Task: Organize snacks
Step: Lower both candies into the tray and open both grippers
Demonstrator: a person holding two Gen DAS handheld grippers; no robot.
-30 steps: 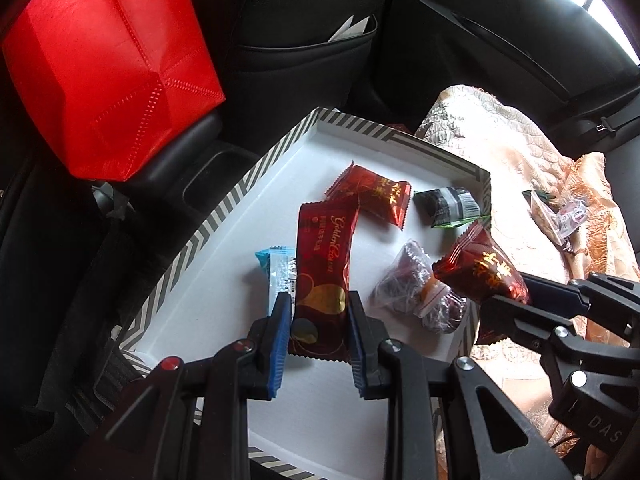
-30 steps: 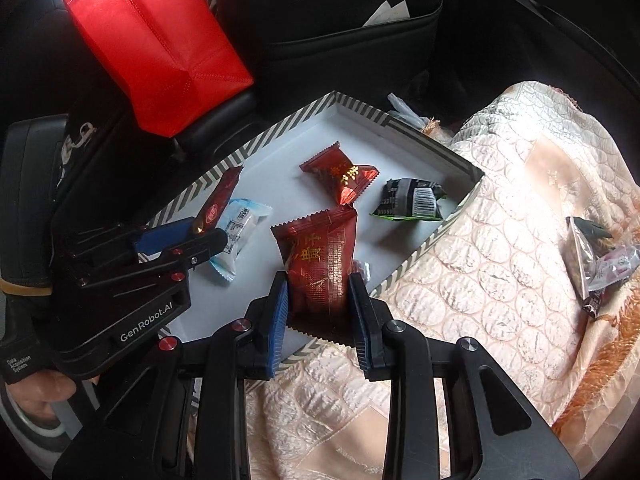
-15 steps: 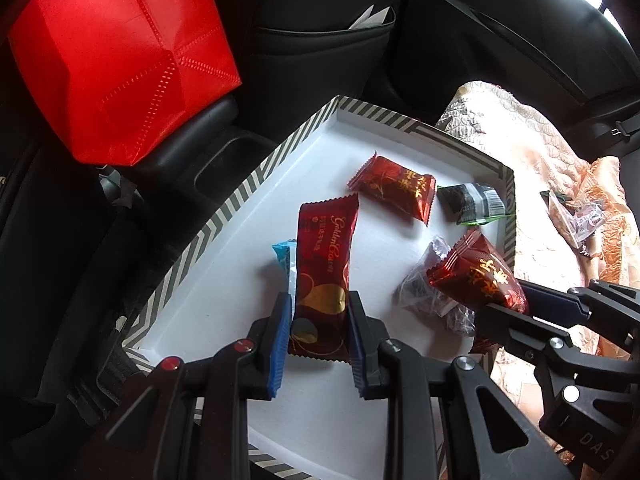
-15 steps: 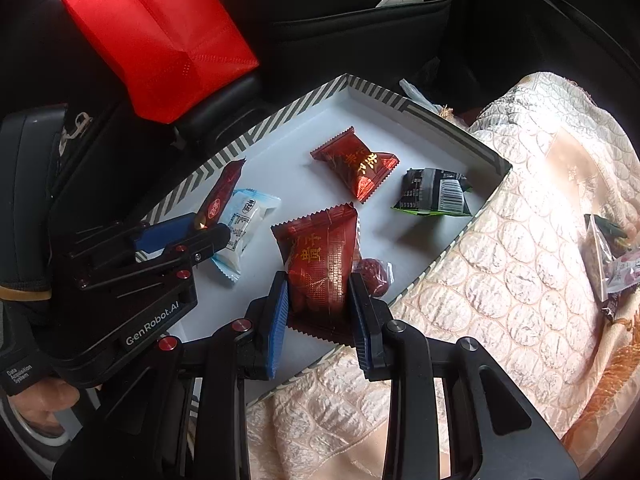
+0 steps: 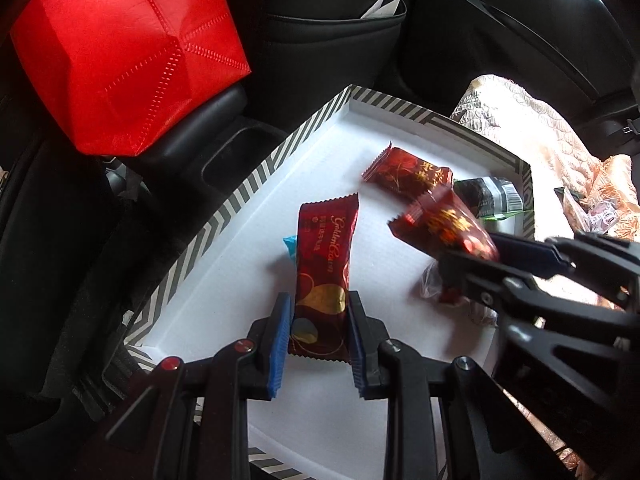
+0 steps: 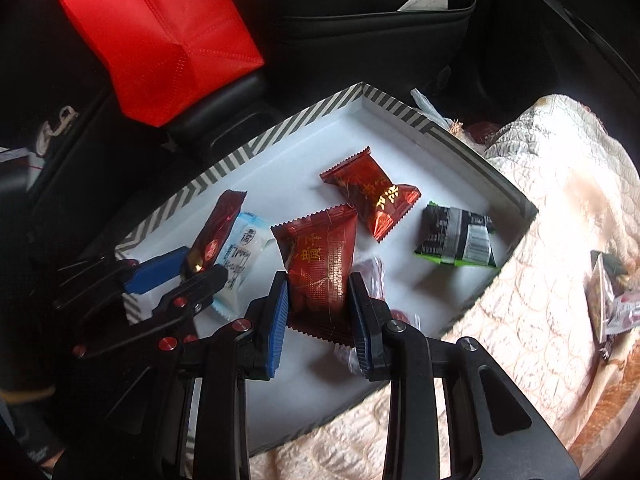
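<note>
A white tray (image 5: 248, 196) with a striped rim (image 6: 224, 168) lies on the car seat. My left gripper (image 5: 320, 332) is shut on a long dark red snack bar (image 5: 324, 264) over the tray; the bar also shows in the right wrist view (image 6: 216, 232). My right gripper (image 6: 320, 312) is shut on a red square snack packet (image 6: 320, 256) over the tray; the packet also shows in the left wrist view (image 5: 444, 224). In the tray lie another red packet (image 6: 372, 192), a black-green packet (image 6: 456, 240), a white-blue packet (image 6: 240, 256) and a clear-wrapped sweet (image 5: 436, 280).
A red fabric bag (image 5: 120, 52) stands on the console beyond the tray. A beige quilted blanket (image 6: 540, 240) covers the seat to the right, with several loose snack packets (image 6: 608, 292) on it. A black seat-back pocket (image 6: 380, 28) is behind.
My right gripper has carried its red packet left and further in over the tray. The left gripper keeps its hold on the bar, and its view has shifted slightly.
</note>
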